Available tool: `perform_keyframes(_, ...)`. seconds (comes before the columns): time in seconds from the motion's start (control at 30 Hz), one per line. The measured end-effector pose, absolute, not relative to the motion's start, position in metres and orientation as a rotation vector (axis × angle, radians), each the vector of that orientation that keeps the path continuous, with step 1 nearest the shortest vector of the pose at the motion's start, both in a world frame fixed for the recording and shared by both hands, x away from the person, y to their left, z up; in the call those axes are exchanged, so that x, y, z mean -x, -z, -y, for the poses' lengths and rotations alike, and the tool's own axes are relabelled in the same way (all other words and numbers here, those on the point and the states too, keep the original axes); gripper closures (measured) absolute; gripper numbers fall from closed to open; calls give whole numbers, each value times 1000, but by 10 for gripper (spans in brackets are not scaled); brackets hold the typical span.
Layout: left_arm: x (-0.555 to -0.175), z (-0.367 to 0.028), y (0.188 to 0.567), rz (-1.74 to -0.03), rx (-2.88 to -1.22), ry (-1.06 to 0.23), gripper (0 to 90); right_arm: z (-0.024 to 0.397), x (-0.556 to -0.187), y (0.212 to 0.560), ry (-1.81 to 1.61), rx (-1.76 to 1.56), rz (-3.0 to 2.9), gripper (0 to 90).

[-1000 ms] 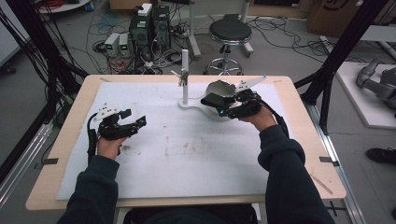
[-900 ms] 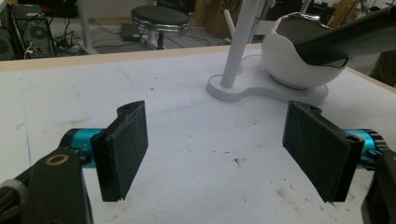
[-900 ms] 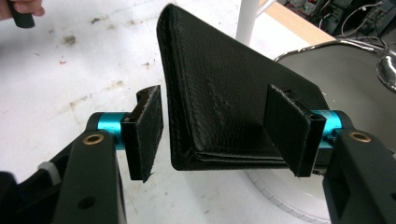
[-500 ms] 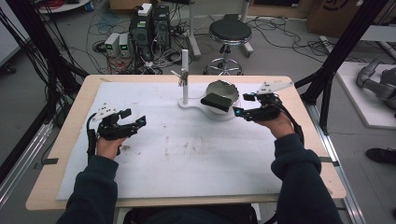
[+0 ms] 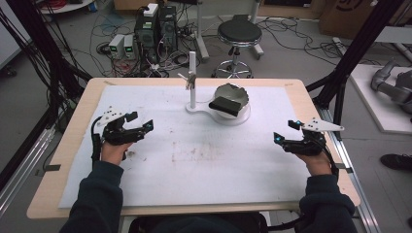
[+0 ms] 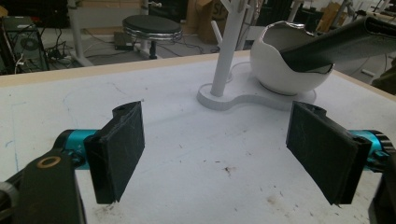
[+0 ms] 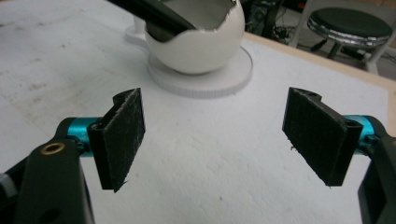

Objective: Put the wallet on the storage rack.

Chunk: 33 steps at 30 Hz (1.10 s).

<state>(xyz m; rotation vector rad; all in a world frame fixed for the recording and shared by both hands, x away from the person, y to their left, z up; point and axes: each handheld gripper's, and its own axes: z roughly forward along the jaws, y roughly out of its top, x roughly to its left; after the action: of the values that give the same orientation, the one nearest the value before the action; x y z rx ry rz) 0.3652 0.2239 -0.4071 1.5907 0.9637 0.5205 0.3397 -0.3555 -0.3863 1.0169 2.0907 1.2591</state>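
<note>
We see a wooden table (image 5: 68,145) covered by a large white sheet (image 5: 194,165) that is smudged near its middle. Toward the far edge of the table, a little right of centre, stands a white stand (image 5: 194,108): a flat base with a thin upright post (image 5: 192,77) on its left part and a round disc on its right part. On that disc sits a white bowl (image 5: 233,93) shaped like a broken eggshell, with a jagged rim. A dark flat object (image 5: 225,105) lies slanted in the bowl, one end sticking out over the rim on the near side; we cannot tell what it is.

The left gripper (image 5: 148,125) rests near the left edge of the table, held in the person's left hand (image 5: 114,150), pointing toward the stand. In the left gripper view its fingers (image 6: 119,149) stand wide apart with nothing between them but the bare sheet; the bowl (image 6: 285,65) and post (image 6: 226,51) lie well ahead.

The right gripper (image 5: 278,139) sits near the right edge of the table, well apart from the bowl, held in the right hand (image 5: 316,162). Its fingers (image 7: 122,135) have just been opening and now stand wide apart, holding nothing; the bowl (image 7: 196,44) with the dark object (image 7: 149,14) lies ahead of them.
</note>
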Motion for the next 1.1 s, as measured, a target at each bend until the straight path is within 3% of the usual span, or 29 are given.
perform_keyframes(1.1,-363,-219,408,-962,-1619,-532,203,358,-336,393,-1212,-1046,-2080,214)
